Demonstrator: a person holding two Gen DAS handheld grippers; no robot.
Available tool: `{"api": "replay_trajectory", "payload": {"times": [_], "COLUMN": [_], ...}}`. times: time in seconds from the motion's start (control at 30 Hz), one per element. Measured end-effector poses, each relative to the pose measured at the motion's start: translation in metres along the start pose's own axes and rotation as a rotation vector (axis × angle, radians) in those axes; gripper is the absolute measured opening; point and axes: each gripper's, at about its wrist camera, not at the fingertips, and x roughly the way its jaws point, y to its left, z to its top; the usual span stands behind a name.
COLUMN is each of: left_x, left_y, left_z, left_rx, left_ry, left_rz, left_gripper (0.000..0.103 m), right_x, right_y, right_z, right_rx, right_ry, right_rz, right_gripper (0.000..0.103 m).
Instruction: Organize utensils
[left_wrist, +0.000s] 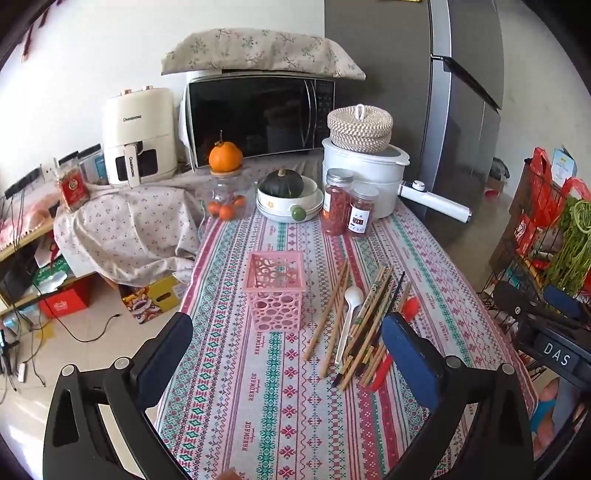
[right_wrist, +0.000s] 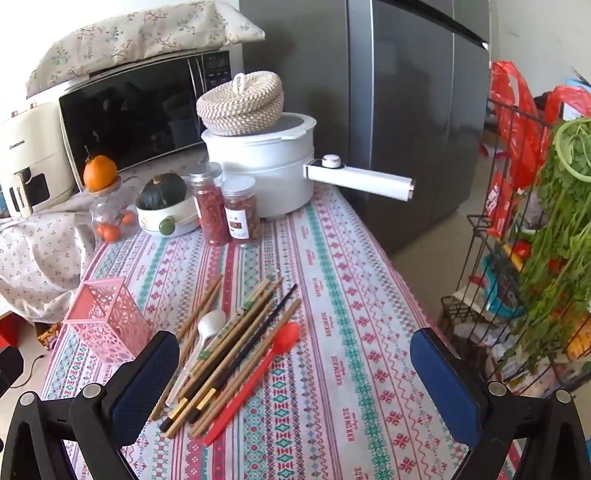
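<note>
Hovering over the patterned tablecloth (right_wrist: 332, 295), my left gripper (left_wrist: 288, 343) and my right gripper (right_wrist: 295, 365) both stand with jaws spread wide and nothing between the blue pads. The pink perforated holder (left_wrist: 275, 291) stands upright near the table's left edge and looks empty from the left wrist view. Just to its right lies the loose heap of utensils: wooden chopsticks (right_wrist: 236, 332) in a rough fan, one dark chopstick (right_wrist: 266, 325) across them, a white spoon (right_wrist: 208, 325) partly buried among them, and a red spoon (right_wrist: 258, 369) at the heap's right side, its handle pointing toward me. None of these is in the holder.

I judge the task to be at its opening step, with no utensil collected yet. The next move calls for lowering one gripper onto a single item that lies clear of the rest. The red spoon seems the easiest, since only its left side touches the chopsticks. The pads must close across its thin handle without dragging neighbours, then carry it upright to the holder.
</note>
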Motion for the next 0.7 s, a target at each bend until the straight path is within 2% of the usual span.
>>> {"api": "replay_trajectory", "payload": {"times": [0.7], "left_x": [0.0024], "left_y": [-0.0043], "left_z": [-0.0017], "left_rx": [0.004], "left_ry": [0.008], "left_rz": [-0.009], "left_gripper": [0.103], "right_x": [-0.0062], "right_y": [0.0060], "right_z": [-0.0003], "right_rx": [0.013], "right_ry": [-0.006], "right_rz": [-0.007], "right_gripper": [0.103]}}
